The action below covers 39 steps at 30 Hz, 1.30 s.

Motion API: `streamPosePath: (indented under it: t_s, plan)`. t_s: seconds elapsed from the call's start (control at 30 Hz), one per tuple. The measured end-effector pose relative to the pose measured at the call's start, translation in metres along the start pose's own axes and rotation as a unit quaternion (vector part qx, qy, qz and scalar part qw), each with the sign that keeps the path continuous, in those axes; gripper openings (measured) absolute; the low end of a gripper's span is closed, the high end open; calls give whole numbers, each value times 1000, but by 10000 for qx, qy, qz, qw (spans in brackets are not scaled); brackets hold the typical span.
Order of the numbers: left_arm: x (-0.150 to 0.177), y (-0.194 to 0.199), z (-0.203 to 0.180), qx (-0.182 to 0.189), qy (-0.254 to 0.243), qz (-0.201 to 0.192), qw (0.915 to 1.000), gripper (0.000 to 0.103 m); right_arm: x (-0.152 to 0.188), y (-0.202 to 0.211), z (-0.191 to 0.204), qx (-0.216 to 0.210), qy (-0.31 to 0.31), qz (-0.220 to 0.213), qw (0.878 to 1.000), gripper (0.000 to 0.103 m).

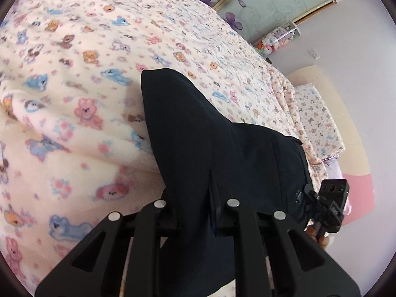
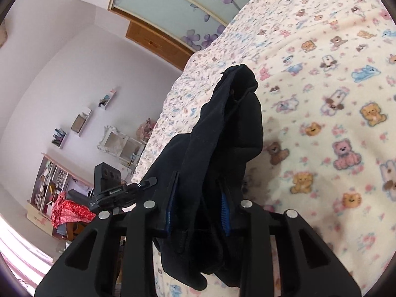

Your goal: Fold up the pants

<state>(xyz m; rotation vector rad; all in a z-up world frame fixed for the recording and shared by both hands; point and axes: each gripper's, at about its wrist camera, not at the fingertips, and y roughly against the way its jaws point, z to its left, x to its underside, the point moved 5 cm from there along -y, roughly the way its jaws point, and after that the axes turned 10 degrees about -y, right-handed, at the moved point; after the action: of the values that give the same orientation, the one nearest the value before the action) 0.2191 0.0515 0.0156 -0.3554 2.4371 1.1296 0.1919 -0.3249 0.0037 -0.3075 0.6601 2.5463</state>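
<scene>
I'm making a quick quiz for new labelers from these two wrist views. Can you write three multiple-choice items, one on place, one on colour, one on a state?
1. Where do the pants lie at their far end?
A. on the bed
B. on a desk
C. on the floor

2. What colour are the pants?
A. red
B. very dark, near black
C. white

3. How is the left gripper?
A. wide open, nothing in it
B. shut on the pants
C. shut on a pillow

Answers:
1 A: the cloth runs up from the gripper and rests on the bed's animal-print blanket.
2 B: the cloth is near black in both views.
3 B: in the left wrist view the dark cloth sits pinched between the fingers; the right gripper grips the pants as well.
</scene>
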Motion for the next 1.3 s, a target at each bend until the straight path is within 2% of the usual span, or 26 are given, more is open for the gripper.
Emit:
streamPosePath:
  t_s: [0.17, 0.2, 0.3, 0.37, 0.67, 0.87, 1.03, 1.13, 1.17, 1.2, 1.23, 1.27, 1.3]
  plan:
    - [5, 14, -7, -13, -89, -12, 10000, 13, 6, -1, 14, -90, 97, 83, 9999, 31]
    - [6, 18, -13, 107, -139, -22, 9998, 12, 8, 1, 17, -119, 105, 103, 9998, 31]
    - [5, 36, -41, -91, -715, -147, 9973, 12, 9, 8, 19, -222, 51, 93, 9997, 31]
    - [0, 39, -51, -120, -797, -167, 9966, 12, 6, 12, 18, -288, 5, -12, 9996, 31]
    - [-28, 9, -71, 214, -710, -456, 9962, 11, -36, 44, 20, -291, 1, -668, 9973, 31]
    - [-58, -23, -83, 415, -662, -817, 9936, 11, -68, 52, -6, -416, -85, -1093, 9931, 31]
    - [-72, -69, -69, 397, -520, -903, 9938, 12, -89, 39, -51, -317, -236, -1262, 9912, 31]
    - [-66, -109, -39, 254, -194, -689, 9971, 12, -90, 24, -99, 227, -539, -1275, 9901, 30]
    - [-61, -119, -27, 179, -84, -655, 9977, 14, -88, 22, -116, 311, -741, -1267, 9887, 30]
    - [-55, -129, -12, 268, 91, -727, 9969, 16, -86, 21, -127, 267, -879, -1258, 9878, 31]
    - [-50, -134, -3, 416, 221, -772, 9959, 22, -84, 22, -134, 199, -982, -1251, 9871, 32]
    - [-45, -141, 6, 523, 331, -778, 9950, 35, -83, 22, -136, 240, -982, -1253, 9870, 33]
    - [-41, -144, 10, 571, 339, -815, 9945, 39, -81, 22, -135, 377, -940, -1267, 9868, 38]
